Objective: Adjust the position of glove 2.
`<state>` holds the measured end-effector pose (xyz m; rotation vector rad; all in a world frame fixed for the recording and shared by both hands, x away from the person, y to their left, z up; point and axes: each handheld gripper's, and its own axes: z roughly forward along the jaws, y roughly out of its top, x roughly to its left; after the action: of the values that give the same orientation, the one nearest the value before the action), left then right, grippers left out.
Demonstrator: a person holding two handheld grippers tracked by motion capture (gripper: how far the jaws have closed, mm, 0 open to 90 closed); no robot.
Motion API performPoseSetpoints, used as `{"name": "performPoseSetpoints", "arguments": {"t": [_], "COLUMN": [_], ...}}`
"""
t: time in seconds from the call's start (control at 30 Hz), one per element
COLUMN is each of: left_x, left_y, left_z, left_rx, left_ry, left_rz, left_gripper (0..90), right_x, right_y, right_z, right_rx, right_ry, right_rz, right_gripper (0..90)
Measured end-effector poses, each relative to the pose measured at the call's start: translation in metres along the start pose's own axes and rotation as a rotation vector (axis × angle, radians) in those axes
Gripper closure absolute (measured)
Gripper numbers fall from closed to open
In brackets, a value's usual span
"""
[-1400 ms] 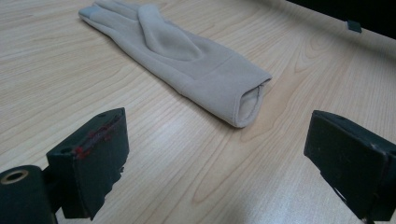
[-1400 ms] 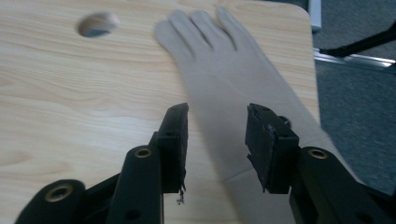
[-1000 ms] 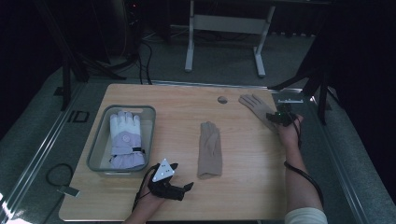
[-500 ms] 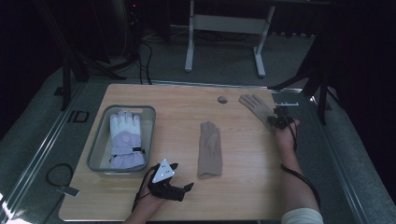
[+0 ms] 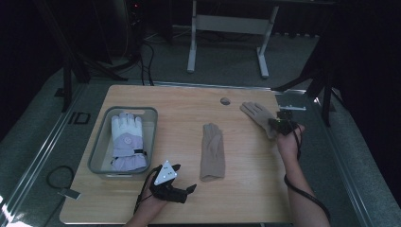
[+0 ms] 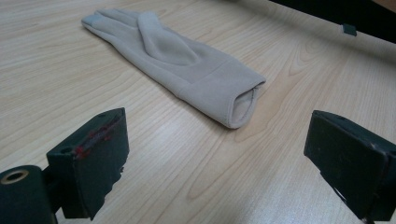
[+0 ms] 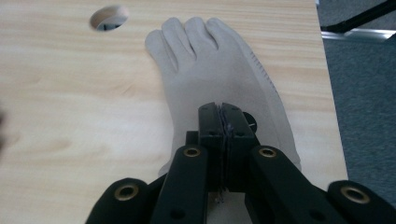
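The left gripper [image 5: 176, 188] rested at the near edge of the table [image 5: 179, 101], jaws spread wide and empty, aimed at the cuff of the middle beige glove [image 6: 187, 70], apparently ready to take it. Further left, a clear bin [image 5: 97, 156] held a white-and-lilac glove [image 5: 126, 142], probably already sorted. The middle glove lay flat at the table's centre. At the right edge, the right gripper [image 7: 223, 122] had its jaws pressed together on the cuff of the second beige glove [image 7: 215, 60], a pinch suited to lifting thin fabric.
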<state>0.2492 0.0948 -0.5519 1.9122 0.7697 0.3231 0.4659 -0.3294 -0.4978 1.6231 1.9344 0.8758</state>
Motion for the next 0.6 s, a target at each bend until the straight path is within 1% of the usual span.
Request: {"name": "performPoseSetpoints", "arguments": {"t": [0.03,0.07,0.13,0.2,0.23,0.3,0.33,0.37,0.5,0.57,0.6], "left_x": [0.000,0.000,0.000,-0.001,-0.001,-0.001,0.000,0.000,-0.001,-0.001,-0.001], "left_y": [0.000,0.001,0.001,0.002,0.002,0.003,0.003,0.003,0.004,0.004,0.004], "left_z": [0.000,0.000,0.000,0.000,0.000,0.000,0.000,0.000,0.001,0.000,0.000], "left_rx": [-0.002,-0.003,-0.003,-0.004,-0.005,-0.009,-0.009,-0.009,-0.010,-0.011,-0.012], "left_ry": [-0.001,0.000,-0.001,-0.002,-0.004,-0.005,-0.005,-0.006,-0.007,-0.006,-0.006], "left_rz": [-0.002,0.000,0.007,0.007,0.008,0.009,0.010,0.011,0.013,0.017,0.016], "left_gripper": [6.7,6.7,6.7,6.7,6.7,6.7,6.7,6.7,6.7,6.7,6.7], "right_x": [0.004,0.006,0.013,0.018,0.021,0.026,0.029,0.032,0.040,0.045,0.047], "right_y": [-0.004,-0.007,-0.016,-0.026,-0.031,-0.041,-0.047,-0.052,-0.069,-0.078,-0.081], "right_z": [-0.005,-0.008,-0.016,-0.024,-0.028,-0.035,-0.038,-0.041,-0.048,-0.050,-0.050], "right_rx": [-0.008,-0.003,-0.006,-0.014,-0.014,-0.030,-0.035,-0.038,-0.024,-0.006,0.003], "right_ry": [0.000,0.005,0.002,0.021,0.018,0.041,0.046,0.036,0.034,0.036,0.042], "right_rz": [-0.004,-0.004,-0.007,0.016,-0.005,0.001,-0.014,-0.030,-0.045,-0.058,-0.051], "right_gripper": [88.2,88.2,88.2,88.2,88.1,88.0,87.9,87.9,87.9,87.7,87.6]}}
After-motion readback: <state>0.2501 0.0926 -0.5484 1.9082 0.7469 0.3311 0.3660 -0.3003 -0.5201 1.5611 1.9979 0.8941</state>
